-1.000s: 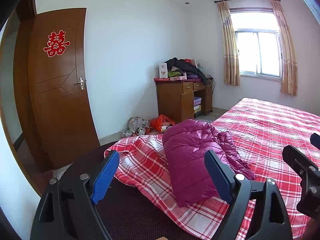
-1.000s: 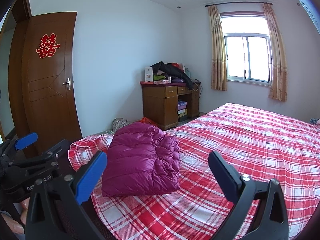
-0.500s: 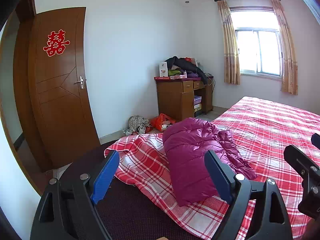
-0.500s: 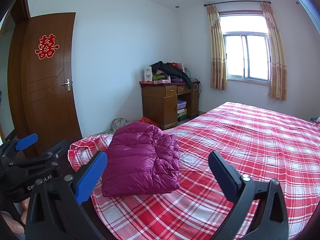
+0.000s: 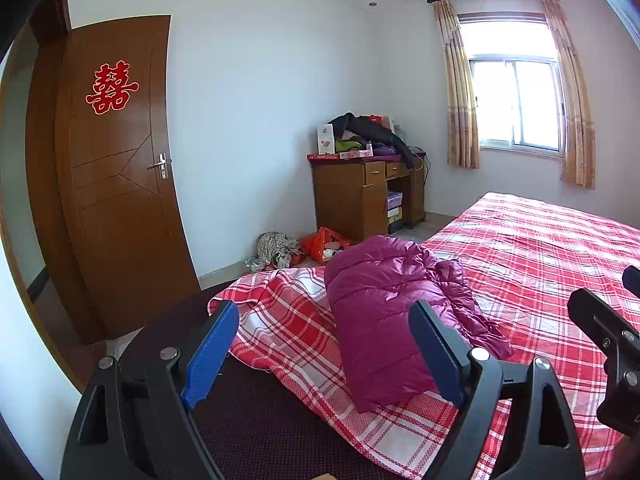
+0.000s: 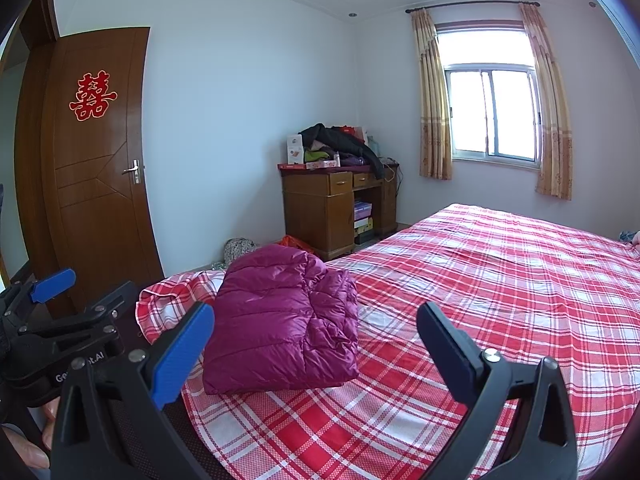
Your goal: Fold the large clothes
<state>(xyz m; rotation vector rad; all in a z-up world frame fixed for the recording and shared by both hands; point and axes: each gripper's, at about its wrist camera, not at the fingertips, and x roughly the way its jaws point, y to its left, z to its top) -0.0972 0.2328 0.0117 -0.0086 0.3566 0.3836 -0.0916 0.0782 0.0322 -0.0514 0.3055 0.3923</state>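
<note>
Item: one magenta quilted down jacket point(image 6: 280, 316), already folded into a thick bundle, lying on the near corner of the bed point(image 6: 500, 280), on its red-and-white plaid sheet point(image 5: 288, 332). I judged it light, soft and springy, its shiny shell likely slippery; a pinch on a doubled outer edge or a stitched seam would have held better than one on the puffed middle, and the loose ruffled side looked liable to spring open.

Tools: my left tool point(image 5: 320, 344) was spread wide, nothing between its blue pads, short of the jacket. My right tool point(image 6: 316, 344) was likewise spread and empty, the jacket ahead of it and untouched.

Surroundings: a wooden desk point(image 6: 320, 208) against the far wall, its surface heaped with clothes and boxes; bags on the floor beside it; a curtained window point(image 6: 492, 116).

Writing: a red double-happiness character point(image 5: 111, 87) on the brown door point(image 5: 116, 200). The left tool's body carried white lettering, partly hidden, ending in "AI". Box labels on the desk were too small to read.
</note>
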